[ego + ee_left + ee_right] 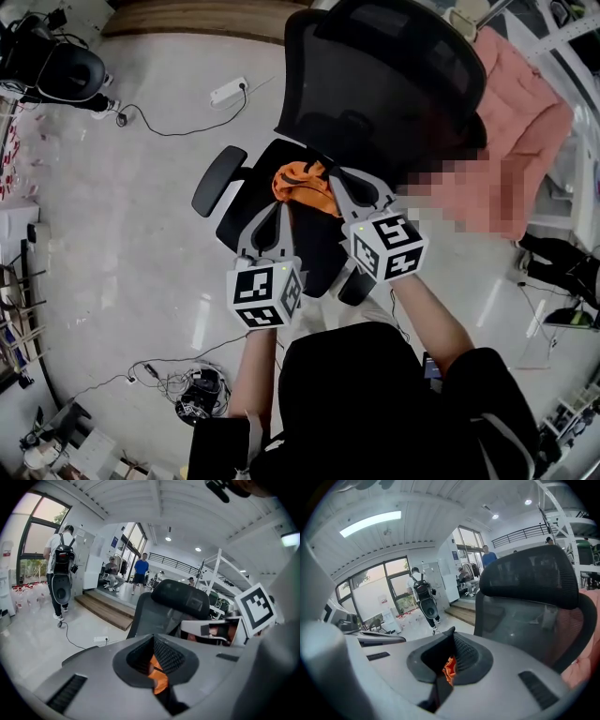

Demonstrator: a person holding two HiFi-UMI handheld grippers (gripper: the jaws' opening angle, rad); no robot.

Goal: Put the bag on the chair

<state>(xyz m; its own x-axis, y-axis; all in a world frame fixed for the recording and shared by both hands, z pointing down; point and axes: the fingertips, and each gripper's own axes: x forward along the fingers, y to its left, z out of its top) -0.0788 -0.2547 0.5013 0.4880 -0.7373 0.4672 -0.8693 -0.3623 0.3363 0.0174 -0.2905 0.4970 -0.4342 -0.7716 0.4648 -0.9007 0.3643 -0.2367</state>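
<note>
An orange bag (302,184) lies bunched on the seat (314,246) of a black mesh office chair (375,84). My left gripper (281,210) reaches the bag from the near side, shut on its orange fabric (158,679). My right gripper (333,178) meets the bag's right edge, also shut with a strip of the orange fabric (449,667) pinched between its jaws. The chair's backrest (529,602) stands just beyond both grippers. Most of the bag is hidden behind the jaws in the gripper views.
A pink cloth (511,141) hangs right of the chair. The chair's left armrest (217,178) juts out beside the left gripper. A white power strip (228,91) and cables (187,380) lie on the floor. People (61,569) stand far off near steps.
</note>
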